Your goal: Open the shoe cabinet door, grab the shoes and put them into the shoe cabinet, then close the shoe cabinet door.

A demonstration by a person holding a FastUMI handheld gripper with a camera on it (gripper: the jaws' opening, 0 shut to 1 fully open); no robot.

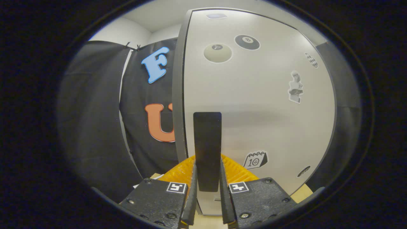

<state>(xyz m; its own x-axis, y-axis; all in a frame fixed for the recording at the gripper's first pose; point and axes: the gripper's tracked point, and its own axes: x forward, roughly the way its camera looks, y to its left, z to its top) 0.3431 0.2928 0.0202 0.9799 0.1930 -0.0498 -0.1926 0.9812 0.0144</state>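
hand-held gripper (207, 178): fingers narrowed onto flat black vertical door handle (207, 143), one finger at each side, touching | white shoe cabinet door (260, 105) with stickers: directly ahead, upright, dark grey edge at its left | ribbed yellow surface (237, 171): just beyond the fingers
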